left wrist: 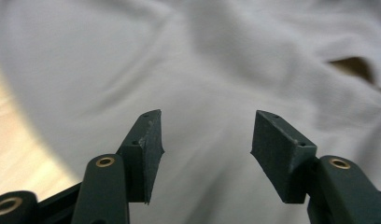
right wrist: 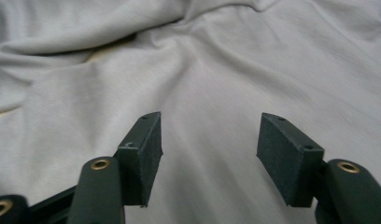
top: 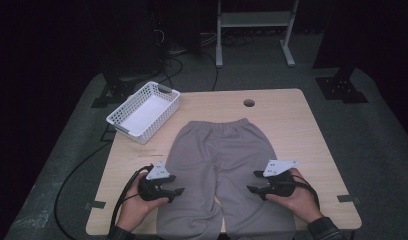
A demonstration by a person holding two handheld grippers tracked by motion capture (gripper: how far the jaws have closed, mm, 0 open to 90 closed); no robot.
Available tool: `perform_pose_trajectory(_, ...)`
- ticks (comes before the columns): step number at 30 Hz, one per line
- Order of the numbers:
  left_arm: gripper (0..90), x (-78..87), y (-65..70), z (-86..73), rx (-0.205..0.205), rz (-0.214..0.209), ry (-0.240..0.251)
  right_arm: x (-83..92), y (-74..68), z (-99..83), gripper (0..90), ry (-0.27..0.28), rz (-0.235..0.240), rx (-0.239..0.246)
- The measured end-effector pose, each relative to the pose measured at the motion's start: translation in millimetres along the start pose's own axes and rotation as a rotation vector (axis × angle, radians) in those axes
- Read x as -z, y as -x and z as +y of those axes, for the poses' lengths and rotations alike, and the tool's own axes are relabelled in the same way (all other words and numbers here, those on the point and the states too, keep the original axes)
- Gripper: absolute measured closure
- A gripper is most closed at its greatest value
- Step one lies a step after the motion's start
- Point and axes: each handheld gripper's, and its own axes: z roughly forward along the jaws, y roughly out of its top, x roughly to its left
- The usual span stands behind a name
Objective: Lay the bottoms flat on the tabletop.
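Observation:
A pair of grey sweatpants lies flat on the wooden table, waistband at the far side and both legs running toward the person. My left gripper hovers at the outer edge of the left leg and points inward. Its jaws are open, with only grey cloth beneath the gap of that gripper and bare wood off to the side. My right gripper stands over the right leg and points inward as well. It is open above wrinkled cloth, gripping nothing.
A white slotted basket sits at the table's far left corner. A round cable hole lies near the far edge. Beyond the table stand a metal frame and floor cables.

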Motion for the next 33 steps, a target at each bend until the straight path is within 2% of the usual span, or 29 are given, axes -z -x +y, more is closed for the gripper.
perform_pose_trajectory(3, 37.0, -1.2, -10.9, -6.1, 0.009, 0.040, -0.021, 0.8, 4.3, -4.6, 36.4, -0.011, -0.032, -0.011)
perform_pose_trajectory(6, 35.6, -1.8, -18.0, -11.7, 0.014, 0.065, -0.038, 1.4, 9.7, -9.5, 36.0, -0.029, -0.055, -0.032)
perform_pose_trajectory(7, 35.4, -1.7, -19.1, -13.1, 0.029, 0.066, -0.034, 1.8, 11.5, -11.0, 35.5, -0.032, -0.060, -0.034)
perform_pose_trajectory(10, 33.7, -3.6, -19.5, -14.3, 0.046, 0.073, -0.034, 1.9, 14.4, -13.9, 35.4, -0.042, -0.067, -0.048)
perform_pose_trajectory(15, 31.2, -10.9, -19.0, -17.3, 0.039, 0.096, -0.068, -1.0, 14.7, -15.5, 34.8, -0.061, -0.067, -0.044)
perform_pose_trajectory(20, 25.1, -14.6, -21.2, -18.5, 0.061, 0.109, -0.052, -3.0, 13.9, -16.8, 34.2, -0.076, -0.063, -0.043)
perform_pose_trajectory(22, 15.2, -17.4, -21.5, -20.5, 0.077, 0.130, -0.042, -3.6, 14.4, -17.4, 34.1, -0.077, -0.061, -0.040)
perform_pose_trajectory(25, 2.9, -20.7, -20.5, -20.5, 0.116, 0.165, -0.067, -3.3, 14.6, -17.6, 34.0, -0.080, -0.059, -0.048)
perform_pose_trajectory(26, 0.0, -21.1, -20.3, -20.7, 0.120, 0.168, -0.067, -3.3, 14.8, -17.8, 34.0, -0.080, -0.057, -0.052)
perform_pose_trajectory(30, 0.0, -20.6, -20.8, -22.8, 0.108, 0.163, -0.053, -3.2, 14.9, -18.3, 34.2, -0.079, -0.055, -0.056)
perform_pose_trajectory(33, 0.2, -20.9, -20.9, -22.6, 0.089, 0.144, -0.034, -3.4, 15.0, -18.6, 34.2, -0.076, -0.051, -0.061)
